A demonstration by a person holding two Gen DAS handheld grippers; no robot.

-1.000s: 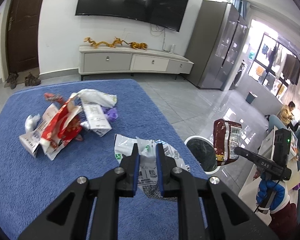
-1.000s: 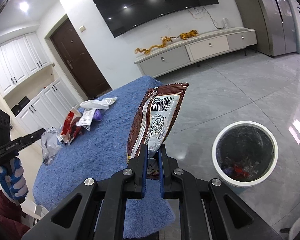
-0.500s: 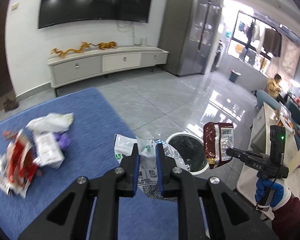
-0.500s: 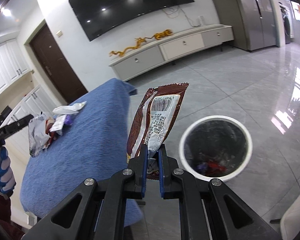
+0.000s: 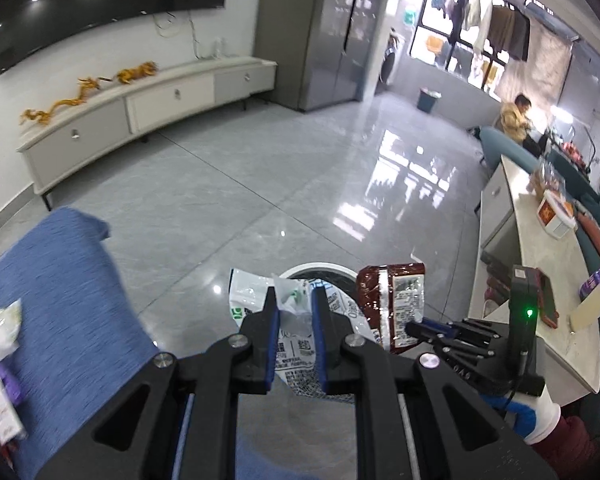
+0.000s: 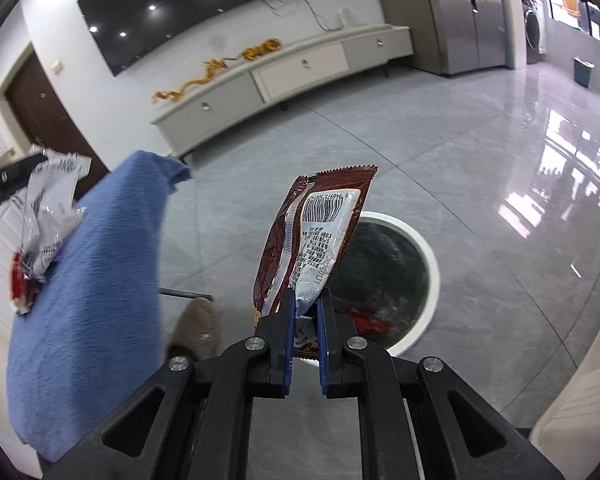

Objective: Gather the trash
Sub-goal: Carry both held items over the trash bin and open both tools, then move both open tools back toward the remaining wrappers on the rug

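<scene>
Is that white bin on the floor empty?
No, the bin already holds trash, including something red at the bottom.

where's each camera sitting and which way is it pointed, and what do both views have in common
Left wrist: sits on the left gripper, angled down over the table edge at the floor; its jaws clamp a white wrapper; the right gripper and a gloved hand show at right.
Right wrist: sits on the right gripper, angled down at the white bin; its jaws clamp a brown snack packet; the left gripper's black finger shows at the left edge.
Shared: the bin, both wrappers, the blue tablecloth, the TV cabinet.
</scene>
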